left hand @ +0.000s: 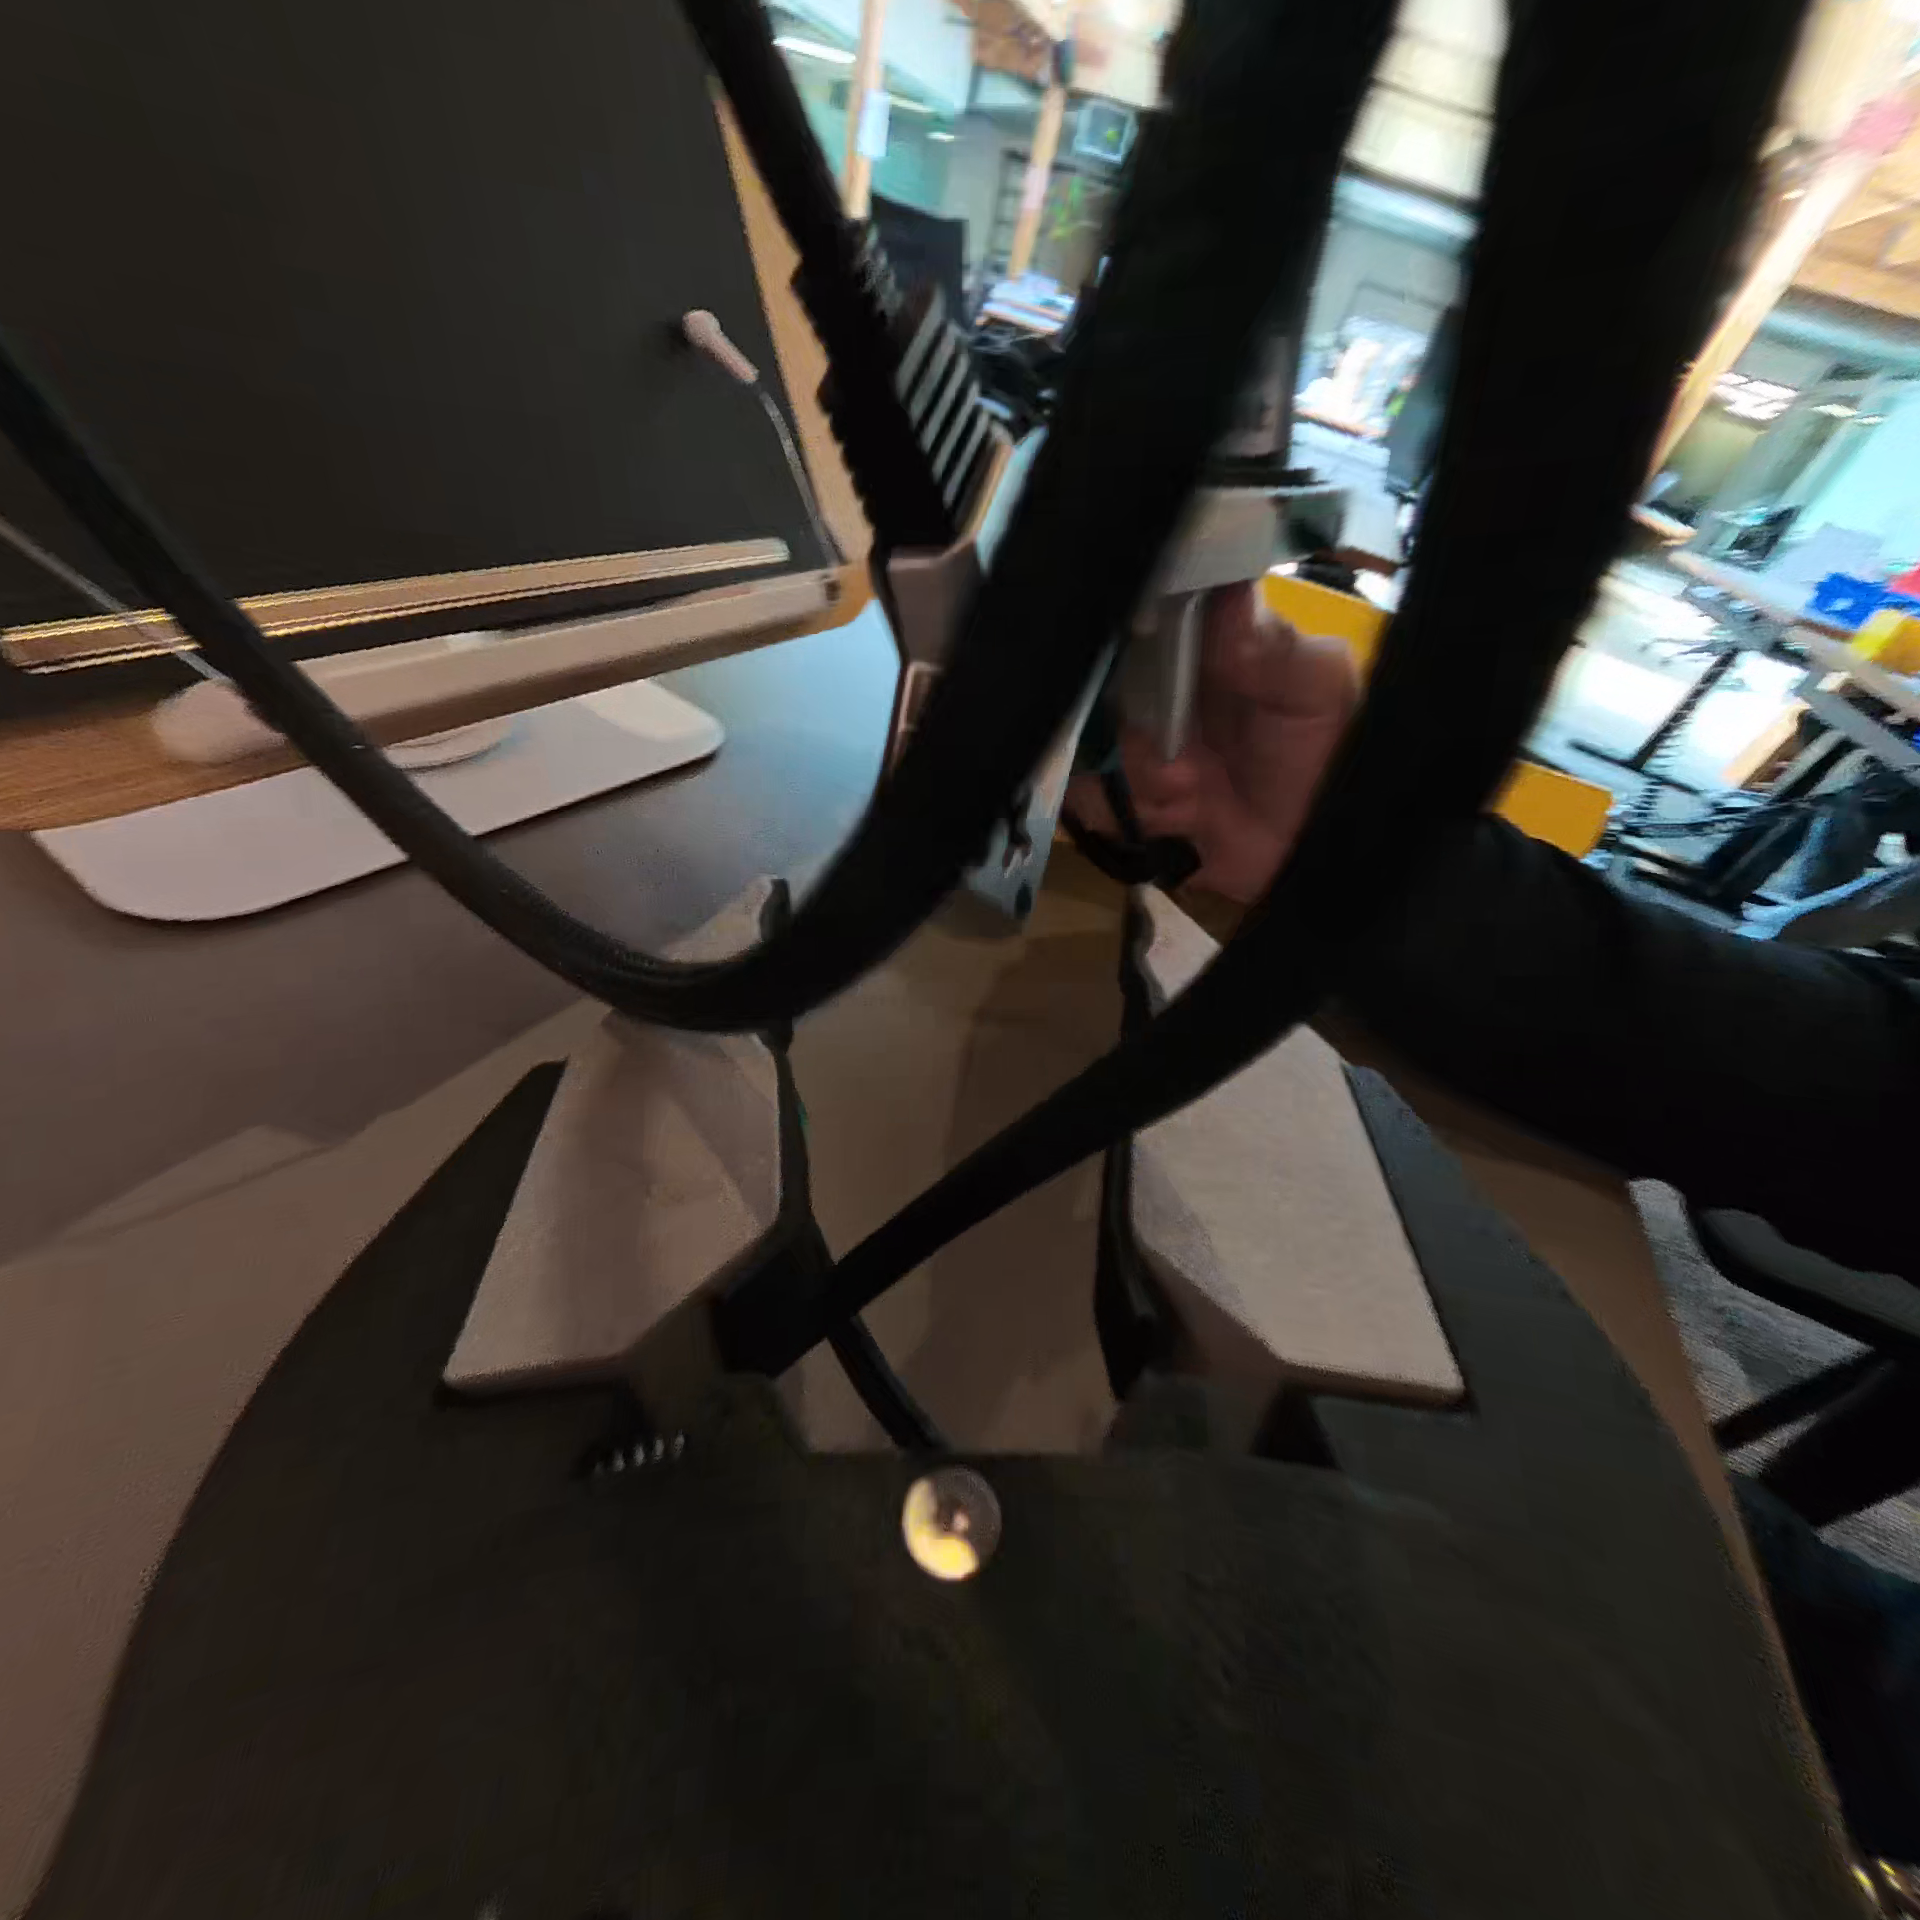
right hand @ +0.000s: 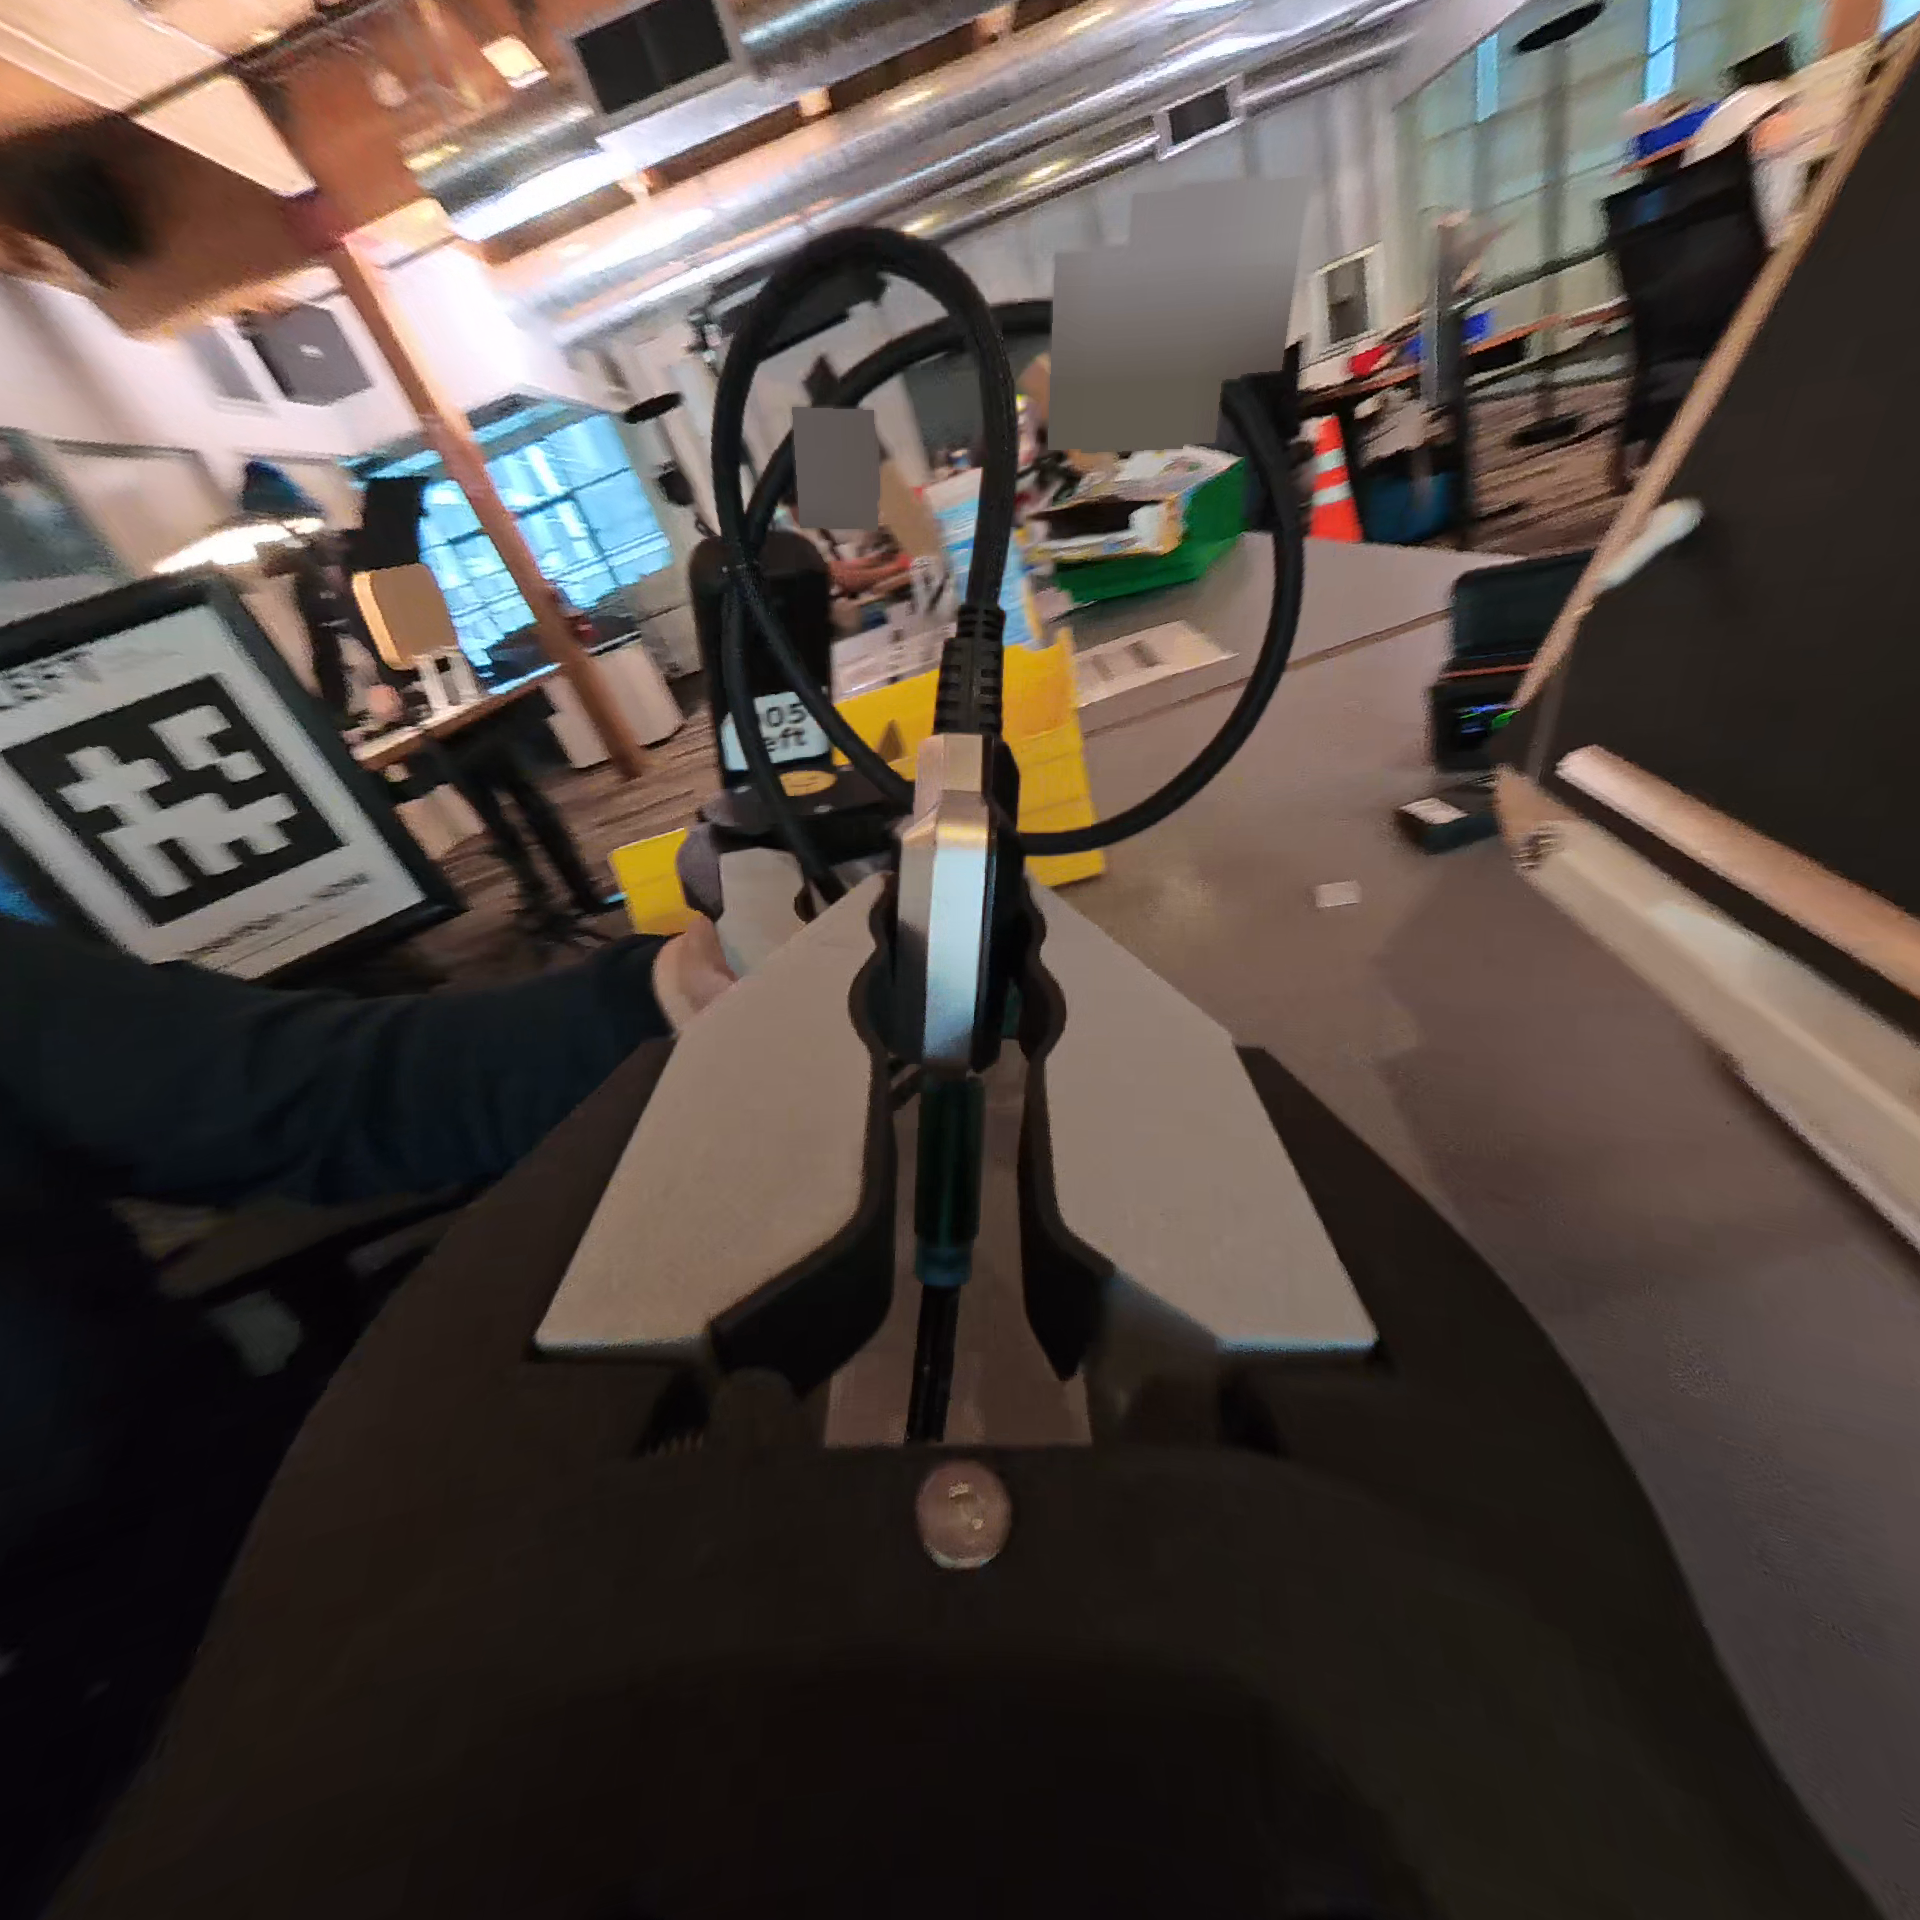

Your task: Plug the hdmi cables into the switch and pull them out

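switch point(right hand: 951, 914) sits edge-on at frame centre, clamped in the right gripper point(right hand: 956, 977), one plugged cable point(right hand: 971, 665) running straight up its long axis, while the left gripper point(left hand: 951, 1049), spread open and empty, waits among looping cables below it.

In the right wrist view, a white board point(right hand: 177, 790) in a black frame at the left carries a large black-and-white square marker with a short line of print above and below it. Farther off, a small white label point(right hand: 777, 734) with a number and a word sits on a black device. The left wrist view shows no legible writing.
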